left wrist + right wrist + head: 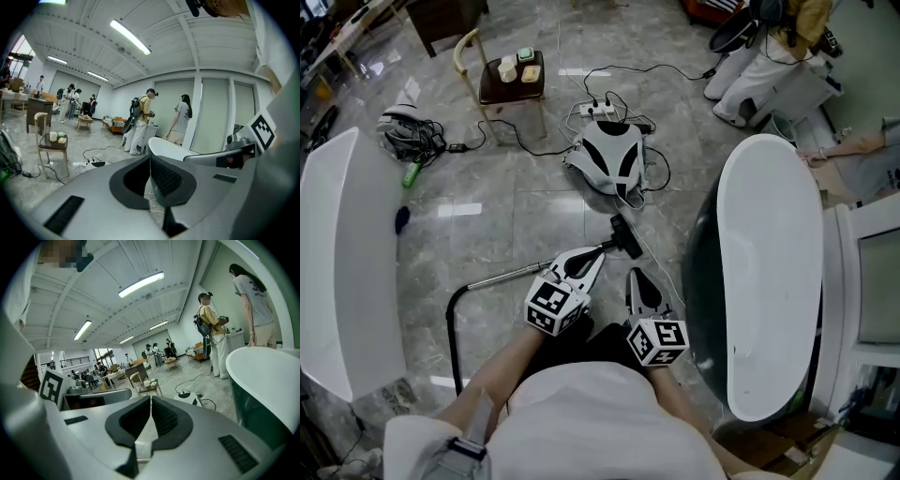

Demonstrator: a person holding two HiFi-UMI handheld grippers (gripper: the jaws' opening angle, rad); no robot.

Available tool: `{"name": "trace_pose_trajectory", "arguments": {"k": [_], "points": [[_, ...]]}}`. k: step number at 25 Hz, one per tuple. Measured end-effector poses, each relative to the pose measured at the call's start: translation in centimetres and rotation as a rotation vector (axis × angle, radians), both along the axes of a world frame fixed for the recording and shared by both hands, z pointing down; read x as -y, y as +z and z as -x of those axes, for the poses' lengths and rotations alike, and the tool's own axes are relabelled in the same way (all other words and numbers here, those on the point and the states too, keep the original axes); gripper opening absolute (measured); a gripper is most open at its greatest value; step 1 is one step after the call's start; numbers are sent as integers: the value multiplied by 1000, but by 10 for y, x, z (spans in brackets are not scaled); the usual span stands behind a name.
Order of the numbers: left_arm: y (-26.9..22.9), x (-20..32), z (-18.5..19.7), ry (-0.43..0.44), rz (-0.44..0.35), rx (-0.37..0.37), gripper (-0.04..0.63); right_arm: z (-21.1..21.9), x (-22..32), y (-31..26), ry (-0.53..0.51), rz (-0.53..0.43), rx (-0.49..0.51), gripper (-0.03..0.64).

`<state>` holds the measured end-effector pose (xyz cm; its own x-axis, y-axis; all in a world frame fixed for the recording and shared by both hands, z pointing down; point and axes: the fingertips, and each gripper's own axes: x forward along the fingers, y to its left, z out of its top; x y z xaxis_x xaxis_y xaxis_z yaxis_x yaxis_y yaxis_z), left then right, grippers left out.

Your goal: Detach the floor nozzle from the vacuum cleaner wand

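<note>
In the head view a thin silver wand (508, 274) lies on the marble floor, and a small black nozzle (626, 236) sits at its right end. A black hose (450, 323) curves down from its left end. My left gripper (598, 255) hovers over the wand just short of the nozzle, jaws shut and empty. My right gripper (637, 275) sits a little to the right, below the nozzle, also shut on nothing. In both gripper views the left gripper (150, 159) and the right gripper (151, 401) have their dark pads pressed together with nothing between; neither view shows the wand or nozzle.
A white bathtub (773, 272) stands close on the right and another (337, 281) on the left. Ahead lie a white and black harness (611, 157), a power strip with cables (602, 110) and a small chair (514, 80) with cups. People stand further off.
</note>
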<state>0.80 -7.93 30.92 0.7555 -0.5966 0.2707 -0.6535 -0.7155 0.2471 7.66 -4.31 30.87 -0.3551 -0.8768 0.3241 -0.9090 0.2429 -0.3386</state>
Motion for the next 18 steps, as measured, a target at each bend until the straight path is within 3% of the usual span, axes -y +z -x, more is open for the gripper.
{"name": "trace_pose_trajectory", "arguments": {"k": [5,9,18], "points": [[6,-3,-12,67,-12,1,12,-9,-5,4,27,12,44,20],[5,4,-21,58,1,-19,12,-28,5,-4,59,4,45,20],[-7,29,-34,-41,22,-49,12,-25,31,-13,-115,20,14,20]]}}
